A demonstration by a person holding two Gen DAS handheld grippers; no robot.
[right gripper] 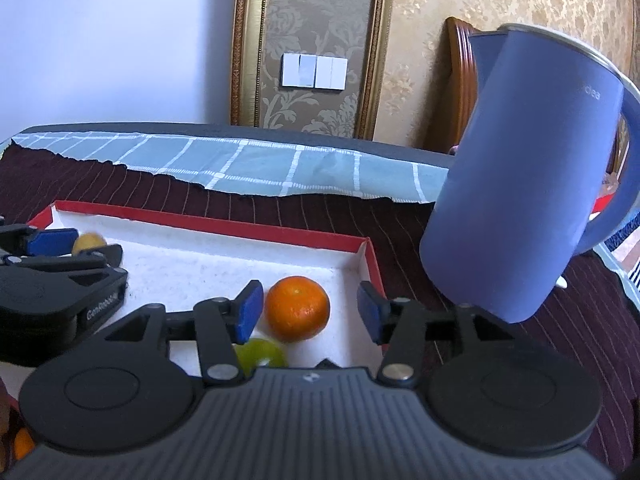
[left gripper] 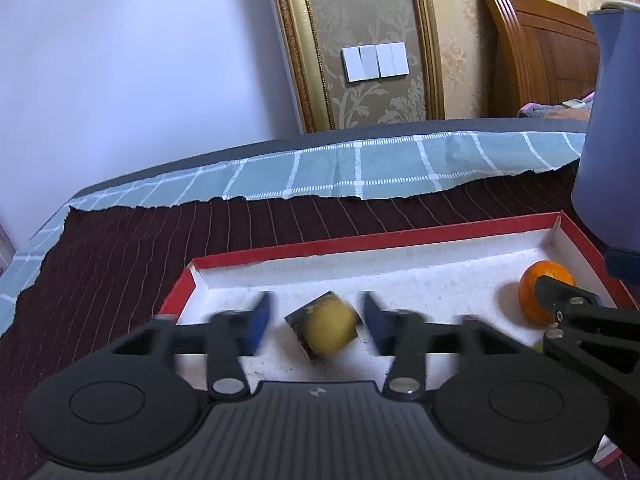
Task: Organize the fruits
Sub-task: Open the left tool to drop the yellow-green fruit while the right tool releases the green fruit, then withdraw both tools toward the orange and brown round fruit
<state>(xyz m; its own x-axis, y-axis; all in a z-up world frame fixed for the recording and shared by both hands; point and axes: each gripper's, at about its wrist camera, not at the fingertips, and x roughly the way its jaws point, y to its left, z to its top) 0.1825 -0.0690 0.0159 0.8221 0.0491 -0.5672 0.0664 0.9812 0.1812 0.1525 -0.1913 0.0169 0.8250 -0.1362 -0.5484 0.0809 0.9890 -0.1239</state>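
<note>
Left gripper (left gripper: 316, 318) spread wide — a yellow fruit (left gripper: 326, 326) with a dark patch lies between its blue pads (left gripper: 256, 322), touching neither; blurred. Right gripper (right gripper: 308, 312) also apart, an orange (right gripper: 298, 308) between its pads, just beside the left one. A green fruit (right gripper: 260, 354) lies just below it. All sit in the red-rimmed tray (right gripper: 208, 222). Blue kettle (right gripper: 528, 184) stands right of the claw — outside the tray.

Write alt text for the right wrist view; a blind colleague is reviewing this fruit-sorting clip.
The open right gripper brackets an orange lying in a red-rimmed white tray, its blue pads clear of the fruit. A green fruit lies just nearer the camera, the left gripper reaches around a yellow fruit at the tray's left, and a blue kettle stands to the right.
</note>
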